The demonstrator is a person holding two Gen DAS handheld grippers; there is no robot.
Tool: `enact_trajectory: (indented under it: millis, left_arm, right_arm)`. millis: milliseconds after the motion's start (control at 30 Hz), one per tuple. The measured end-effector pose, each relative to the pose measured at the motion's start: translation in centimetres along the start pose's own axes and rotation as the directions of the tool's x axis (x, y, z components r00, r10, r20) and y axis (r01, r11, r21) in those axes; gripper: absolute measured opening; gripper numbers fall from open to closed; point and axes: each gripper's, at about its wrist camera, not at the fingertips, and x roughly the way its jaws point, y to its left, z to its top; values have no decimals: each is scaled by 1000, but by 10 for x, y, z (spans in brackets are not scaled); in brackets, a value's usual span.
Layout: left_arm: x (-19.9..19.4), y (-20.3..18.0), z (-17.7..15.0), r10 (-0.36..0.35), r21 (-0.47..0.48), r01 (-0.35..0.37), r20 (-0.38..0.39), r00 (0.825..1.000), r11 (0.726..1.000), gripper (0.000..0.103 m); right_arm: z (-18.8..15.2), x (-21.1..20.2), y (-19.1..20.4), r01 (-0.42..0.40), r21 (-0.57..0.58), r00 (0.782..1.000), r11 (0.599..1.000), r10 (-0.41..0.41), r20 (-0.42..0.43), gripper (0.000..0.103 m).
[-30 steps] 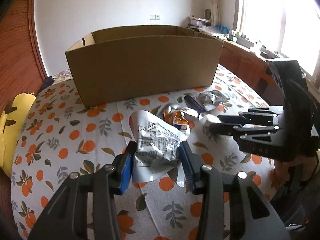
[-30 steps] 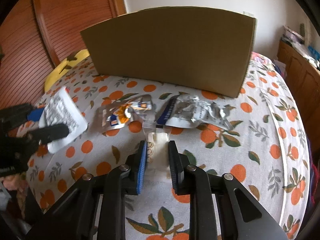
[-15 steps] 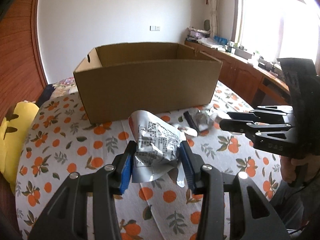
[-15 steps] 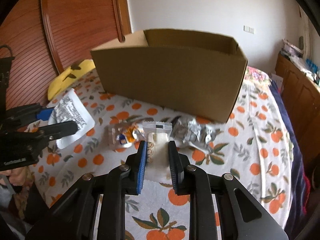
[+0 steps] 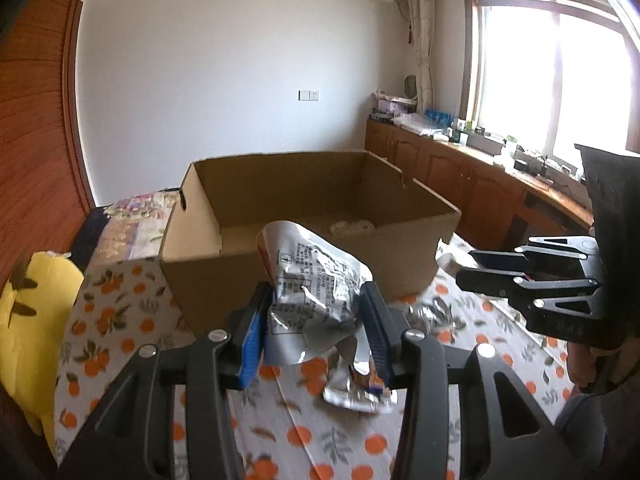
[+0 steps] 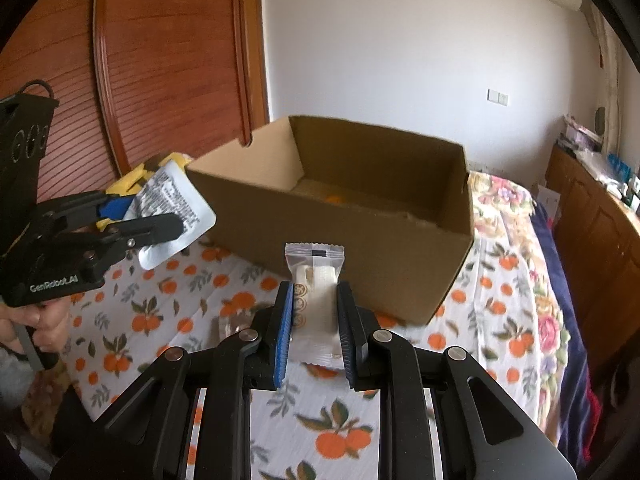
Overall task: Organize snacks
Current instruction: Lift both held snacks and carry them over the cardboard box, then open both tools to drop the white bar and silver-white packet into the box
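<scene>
My left gripper (image 5: 316,320) is shut on a crumpled silver snack packet (image 5: 312,276) and holds it raised in front of the open cardboard box (image 5: 304,216). It also shows in the right wrist view (image 6: 136,224) with the silver packet (image 6: 172,208). My right gripper (image 6: 314,320) is shut on a white wrapped snack bar (image 6: 316,280), raised near the box (image 6: 344,216). The right gripper shows in the left wrist view (image 5: 492,270). A pale item (image 5: 352,226) and an orange item (image 6: 334,199) lie in the box.
Loose snack wrappers (image 5: 360,388) lie on the orange-patterned tablecloth (image 5: 288,436) below my left gripper. A yellow cushion (image 5: 28,312) sits at the left edge. Wooden cabinets (image 5: 460,176) run along the right wall.
Both grippers have risen with their packets, so the inside of the box now shows. The table and loose wrappers have dropped lower in view.
</scene>
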Motion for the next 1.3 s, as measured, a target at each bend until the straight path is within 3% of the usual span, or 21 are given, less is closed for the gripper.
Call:
enact_trajectory:
  millis: [567,1000,1300]
  left_arm:
    - [49,26,60,4,4,-5,49,999,1000,44]
    - [91,53,61,40,-55,-39,30,999,998,45]
    - [104,37,52,23,-24,-22,29,999,999,47]
  right_arm:
    - [69,13,-38,27,-16,991,999,-25,128,19]
    - [67,64,-60,30,20,995,999,-32,92,19]
    - [63,84,-63,21,27,997,999,-23,78,19]
